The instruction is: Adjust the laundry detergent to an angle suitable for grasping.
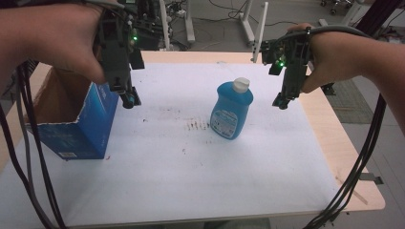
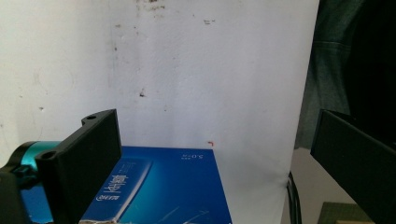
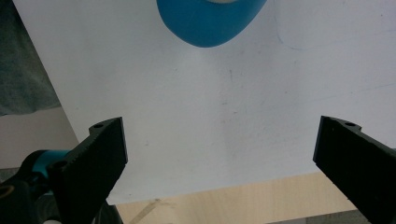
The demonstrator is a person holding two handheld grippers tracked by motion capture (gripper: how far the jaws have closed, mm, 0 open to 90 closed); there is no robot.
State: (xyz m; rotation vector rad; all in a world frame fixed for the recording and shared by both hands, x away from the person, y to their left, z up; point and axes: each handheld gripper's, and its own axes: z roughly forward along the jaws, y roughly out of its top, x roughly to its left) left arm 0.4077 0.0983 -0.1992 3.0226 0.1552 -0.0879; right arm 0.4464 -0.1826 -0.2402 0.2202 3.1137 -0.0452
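Blue bottle upright at frame centre on table, blue box at left, left tongs open above box edge, right tongs open, empty, right of bottle.

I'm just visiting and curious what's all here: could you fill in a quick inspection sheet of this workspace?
Surface: white sheet over a pale wooden table, with brown stains mid-sheet.
Job's things: upright blue plastic bottle with white cap; open blue cardboard box at the left.
Clutter: nothing seen.
Grippers: left tongs open above the box; right tongs open beside the bottle, apart from it.
Cables: black bundles trailing off both forearms.
Surroundings: metal stand legs on the floor beyond.
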